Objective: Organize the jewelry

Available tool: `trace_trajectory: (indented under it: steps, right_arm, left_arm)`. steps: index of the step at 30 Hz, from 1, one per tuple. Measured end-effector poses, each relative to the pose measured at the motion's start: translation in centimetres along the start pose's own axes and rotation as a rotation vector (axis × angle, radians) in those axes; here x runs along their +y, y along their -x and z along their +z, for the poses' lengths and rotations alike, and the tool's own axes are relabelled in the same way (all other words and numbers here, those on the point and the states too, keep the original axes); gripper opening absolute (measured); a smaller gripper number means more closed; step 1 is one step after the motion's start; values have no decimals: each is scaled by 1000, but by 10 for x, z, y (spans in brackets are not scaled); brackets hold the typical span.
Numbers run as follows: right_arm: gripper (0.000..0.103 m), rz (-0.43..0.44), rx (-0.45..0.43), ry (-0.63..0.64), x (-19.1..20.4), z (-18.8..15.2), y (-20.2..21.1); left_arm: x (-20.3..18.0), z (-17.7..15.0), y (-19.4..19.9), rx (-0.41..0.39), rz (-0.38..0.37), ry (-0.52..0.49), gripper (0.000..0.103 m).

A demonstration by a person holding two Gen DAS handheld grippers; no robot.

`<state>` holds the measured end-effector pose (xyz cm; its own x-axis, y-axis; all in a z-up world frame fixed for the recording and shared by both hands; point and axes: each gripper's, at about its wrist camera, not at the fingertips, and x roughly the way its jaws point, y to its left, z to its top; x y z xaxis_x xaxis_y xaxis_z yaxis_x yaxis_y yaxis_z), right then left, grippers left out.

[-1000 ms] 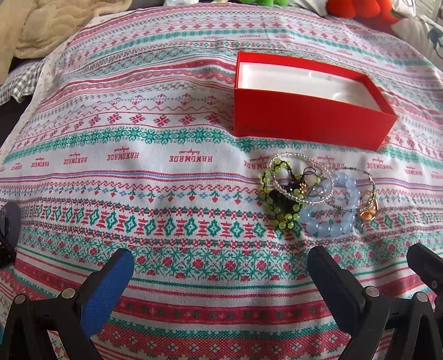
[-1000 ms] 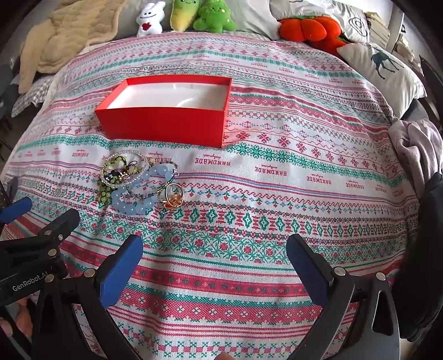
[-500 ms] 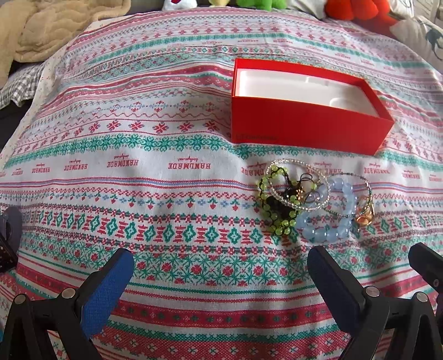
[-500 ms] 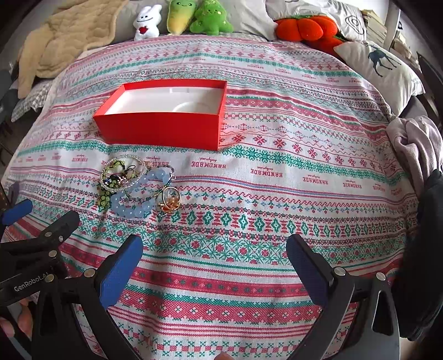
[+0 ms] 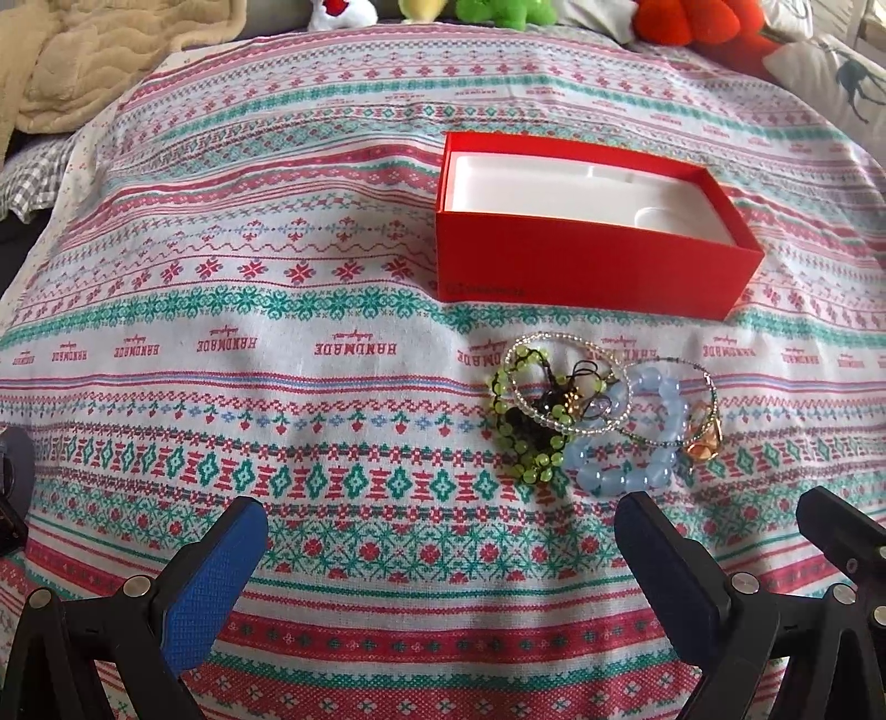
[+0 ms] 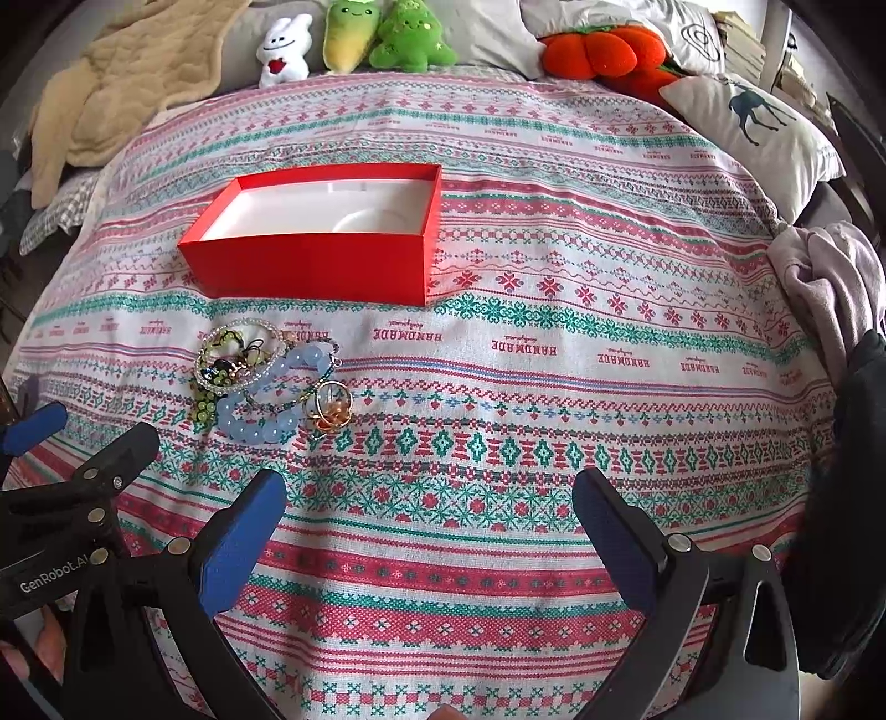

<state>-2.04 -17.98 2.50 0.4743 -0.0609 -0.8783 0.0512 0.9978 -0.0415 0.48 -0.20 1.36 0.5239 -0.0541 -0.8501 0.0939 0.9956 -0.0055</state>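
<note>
The left gripper point(image 5: 440, 554) hangs low over the patterned bedspread point(image 5: 277, 387), its jaws wide apart and holding nothing. The right gripper point(image 6: 429, 526) does the same, jaws spread and empty. Just past the left gripper's right jaw lies the jewelry pile point(image 5: 598, 410): a green bead bracelet point(image 5: 520, 437), a blue bead bracelet point(image 5: 637, 443), a clear bead bracelet point(image 5: 565, 382) and gold rings point(image 5: 703, 437), all tangled and touching. From the right gripper the pile point(image 6: 266, 382) sits ahead of its left jaw. Beyond the pile, close but apart from it, stands the open red box point(image 5: 587, 227), white inside and empty. Plush toys point(image 6: 354, 33) line the far edge of the bed.
</note>
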Motion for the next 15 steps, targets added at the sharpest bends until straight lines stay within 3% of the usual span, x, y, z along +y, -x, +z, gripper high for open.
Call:
trace_trajectory:
  steps: [15]
  right_arm:
    - [103,23,2,45,7,1,5]
  left_arm:
    - [10,4,2,-12,-14,31,103]
